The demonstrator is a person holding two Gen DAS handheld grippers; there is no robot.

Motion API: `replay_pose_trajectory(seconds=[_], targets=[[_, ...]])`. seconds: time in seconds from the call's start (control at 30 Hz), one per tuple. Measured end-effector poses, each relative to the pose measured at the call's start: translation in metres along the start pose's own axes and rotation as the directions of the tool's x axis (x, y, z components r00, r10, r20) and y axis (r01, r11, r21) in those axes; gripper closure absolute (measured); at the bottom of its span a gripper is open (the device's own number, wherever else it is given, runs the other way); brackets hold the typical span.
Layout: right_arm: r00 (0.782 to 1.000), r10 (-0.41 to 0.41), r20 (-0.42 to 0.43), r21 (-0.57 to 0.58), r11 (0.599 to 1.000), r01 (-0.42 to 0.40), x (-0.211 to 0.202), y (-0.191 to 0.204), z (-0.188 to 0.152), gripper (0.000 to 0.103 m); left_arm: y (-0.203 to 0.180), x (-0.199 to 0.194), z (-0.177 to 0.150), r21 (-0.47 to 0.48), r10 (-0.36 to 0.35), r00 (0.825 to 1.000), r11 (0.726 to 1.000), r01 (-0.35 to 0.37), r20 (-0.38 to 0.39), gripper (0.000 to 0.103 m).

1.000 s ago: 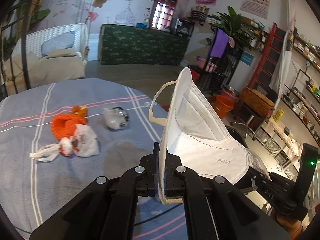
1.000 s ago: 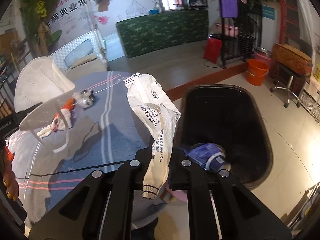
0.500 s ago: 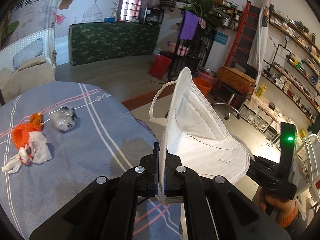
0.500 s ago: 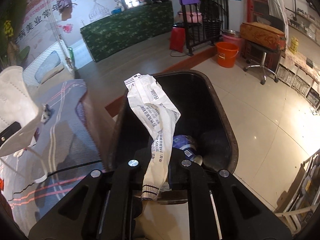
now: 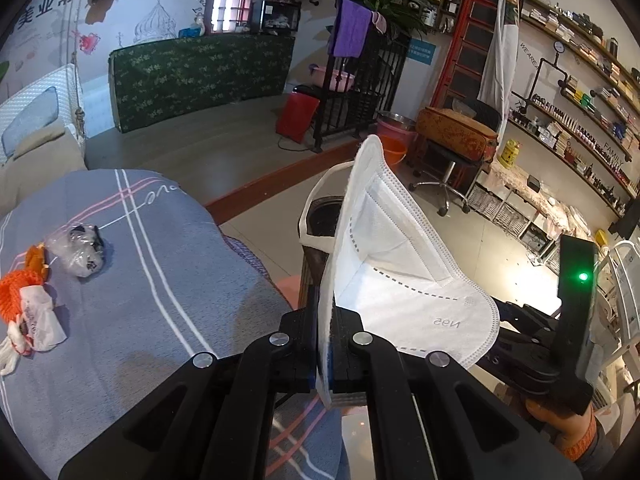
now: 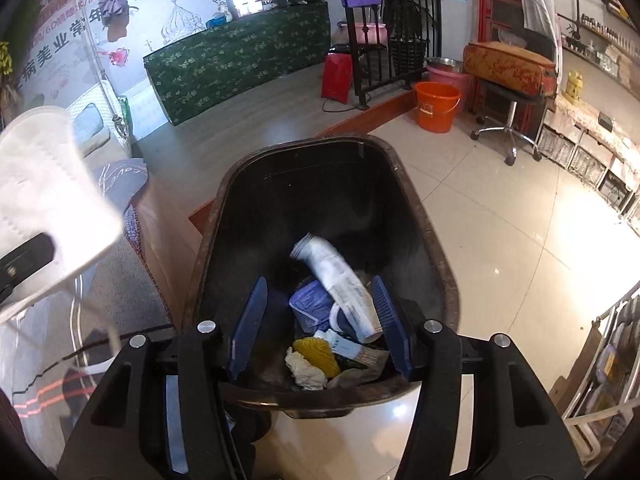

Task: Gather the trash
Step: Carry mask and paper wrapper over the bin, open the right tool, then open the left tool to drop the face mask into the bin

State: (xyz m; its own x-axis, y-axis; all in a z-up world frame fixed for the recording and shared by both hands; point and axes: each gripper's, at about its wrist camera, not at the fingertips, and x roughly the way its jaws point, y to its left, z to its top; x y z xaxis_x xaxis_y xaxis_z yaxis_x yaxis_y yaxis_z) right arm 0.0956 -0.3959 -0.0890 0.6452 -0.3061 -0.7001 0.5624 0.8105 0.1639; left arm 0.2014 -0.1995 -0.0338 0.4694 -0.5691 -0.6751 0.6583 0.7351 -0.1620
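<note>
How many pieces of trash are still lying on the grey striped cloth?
3, all near the cloth's left edge: a clear plastic bag farthest back, an orange knitted item at the edge, and a crumpled white bag against it. More may lie out of frame.

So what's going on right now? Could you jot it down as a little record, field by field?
place: bin on a tiled floor beside a table with a striped cloth
left gripper: shut on a white face mask
right gripper: jaws just opened above the bin, nothing between them
wrapper: white, printed, blurred, dropping into the bin
in the bin: blue packet, yellow lump, crumpled paper
on the table: clear plastic bag, orange net with a white bag
</note>
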Motion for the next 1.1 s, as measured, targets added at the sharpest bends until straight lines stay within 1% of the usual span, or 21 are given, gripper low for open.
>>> replay_pose_trajectory(seconds=[0.3,0.5,0.53,0.57,0.67,0.83,0.87,0.93,0.97,1.0,1.03,1.1], targets=[[0.998,-0.059,0.011,0.027,0.998,0.059,-0.014,-0.024,-0.005,0.047,-0.034,0.034,0.011,0.075,-0.028,0.998,0.997,0.032,-0.049,0.099],[0.995,-0.100,0.019,0.063,0.993,0.099,-0.023,-0.043,-0.003,0.046,-0.057,0.057,0.017,0.108,-0.059,0.993,0.992,0.070,-0.097,0.099],[0.994,-0.109,0.019,0.070,0.992,0.108,-0.024,-0.047,-0.003,0.046,-0.060,0.060,0.017,0.110,-0.066,0.992,0.991,0.077,-0.106,0.099],[0.993,-0.117,0.020,0.077,0.990,0.115,-0.024,-0.050,-0.002,0.043,-0.060,0.061,0.018,0.110,-0.070,0.991,0.991,0.082,-0.111,0.099],[0.990,-0.135,0.027,0.102,0.986,0.132,-0.027,-0.062,-0.001,0.043,-0.065,0.068,0.019,0.122,-0.073,0.988,0.989,0.089,-0.133,0.099],[0.988,-0.154,0.031,0.116,0.982,0.149,-0.029,-0.069,0.000,0.042,-0.067,0.079,0.018,0.120,-0.085,0.980,0.987,0.108,-0.177,0.098],[0.987,-0.156,0.032,0.118,0.981,0.152,-0.029,-0.070,0.001,0.042,-0.068,0.081,0.016,0.121,-0.079,0.979,0.987,0.103,-0.185,0.095],[0.987,-0.156,0.029,0.125,0.981,0.151,-0.028,-0.071,0.001,0.042,-0.068,0.082,0.016,0.124,-0.067,0.980,0.988,0.091,-0.190,0.076],[0.987,-0.158,0.027,0.128,0.980,0.153,-0.028,-0.072,0.001,0.042,-0.069,0.081,0.017,0.123,-0.069,0.980,0.988,0.092,-0.185,0.055],[0.987,-0.160,0.027,0.129,0.979,0.156,-0.028,-0.072,0.001,0.042,-0.068,0.078,0.016,0.121,-0.075,0.982,0.988,0.097,-0.172,0.040],[0.986,-0.162,0.026,0.130,0.979,0.157,-0.028,-0.072,0.001,0.042,-0.068,0.075,0.017,0.121,-0.081,0.984,0.987,0.101,-0.156,0.038],[0.986,-0.163,0.025,0.132,0.979,0.159,-0.028,-0.073,0.001,0.042,-0.068,0.072,0.017,0.133,-0.077,0.986,0.986,0.098,-0.150,0.035]])
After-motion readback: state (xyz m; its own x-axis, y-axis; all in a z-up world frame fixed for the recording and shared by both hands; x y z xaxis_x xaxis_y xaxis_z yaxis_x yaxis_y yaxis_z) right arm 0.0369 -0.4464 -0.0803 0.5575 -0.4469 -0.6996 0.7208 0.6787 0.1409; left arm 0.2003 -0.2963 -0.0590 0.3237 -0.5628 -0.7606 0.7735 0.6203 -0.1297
